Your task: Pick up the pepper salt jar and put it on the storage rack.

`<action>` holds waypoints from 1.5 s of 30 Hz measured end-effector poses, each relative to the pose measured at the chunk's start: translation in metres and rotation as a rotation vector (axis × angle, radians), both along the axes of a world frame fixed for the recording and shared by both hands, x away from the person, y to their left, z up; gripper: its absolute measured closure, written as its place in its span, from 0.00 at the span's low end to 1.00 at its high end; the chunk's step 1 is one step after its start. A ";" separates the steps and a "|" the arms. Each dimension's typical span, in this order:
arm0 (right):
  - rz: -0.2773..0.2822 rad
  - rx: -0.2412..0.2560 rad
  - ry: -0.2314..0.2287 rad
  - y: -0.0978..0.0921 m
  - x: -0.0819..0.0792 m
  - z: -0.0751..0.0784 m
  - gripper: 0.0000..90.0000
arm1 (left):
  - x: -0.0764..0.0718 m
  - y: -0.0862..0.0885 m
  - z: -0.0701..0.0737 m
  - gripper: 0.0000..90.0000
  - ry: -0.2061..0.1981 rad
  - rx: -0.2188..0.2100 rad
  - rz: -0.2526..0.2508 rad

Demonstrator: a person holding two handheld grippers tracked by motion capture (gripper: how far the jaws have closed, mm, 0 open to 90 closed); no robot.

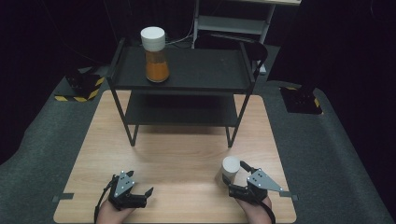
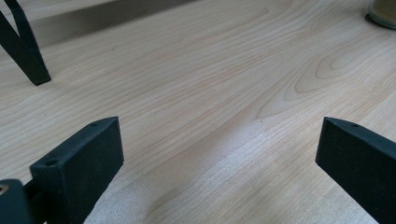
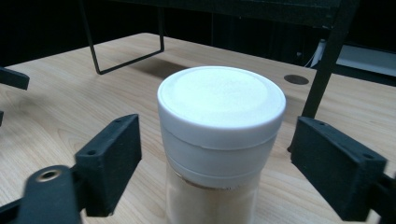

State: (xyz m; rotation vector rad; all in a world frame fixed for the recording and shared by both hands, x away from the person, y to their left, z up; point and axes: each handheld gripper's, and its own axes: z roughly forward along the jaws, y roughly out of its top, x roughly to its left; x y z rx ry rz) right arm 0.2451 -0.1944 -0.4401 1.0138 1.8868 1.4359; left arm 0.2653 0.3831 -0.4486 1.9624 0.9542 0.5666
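A white-lidded jar of pale powder point(image 1: 229, 169) stands upright near the table's front right. My right gripper point(image 1: 239, 177) is open around it, and in the right gripper view the jar point(image 3: 219, 126) sits between the two jaws with gaps on both sides. A second white-lidded jar with orange powder point(image 1: 155, 55) stands on the top shelf of the black rack point(image 1: 196, 74), at its left. My left gripper point(image 1: 142, 196) rests open at the front left over bare wood, nothing between its fingers point(image 2: 88, 163).
The black two-tier rack has thin legs point(image 1: 133, 135) planted mid-table, one leg point(image 2: 25, 51) seen in the left gripper view. The wooden table point(image 1: 177, 158) is bordered by grey floor. Yellow-black striped blocks point(image 1: 79, 91) lie beyond the table's far corners.
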 end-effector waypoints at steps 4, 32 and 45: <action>0.000 0.013 0.000 0.001 0.001 -0.003 0.24 | 0.000 -0.001 0.001 0.01 0.003 0.007 0.000; 0.013 0.049 -0.040 -0.001 0.010 -0.017 0.38 | 0.000 0.000 0.001 0.01 0.001 0.008 -0.003; 0.019 0.048 -0.036 0.008 0.002 -0.005 0.38 | -0.001 0.002 0.001 0.01 0.006 -0.001 -0.010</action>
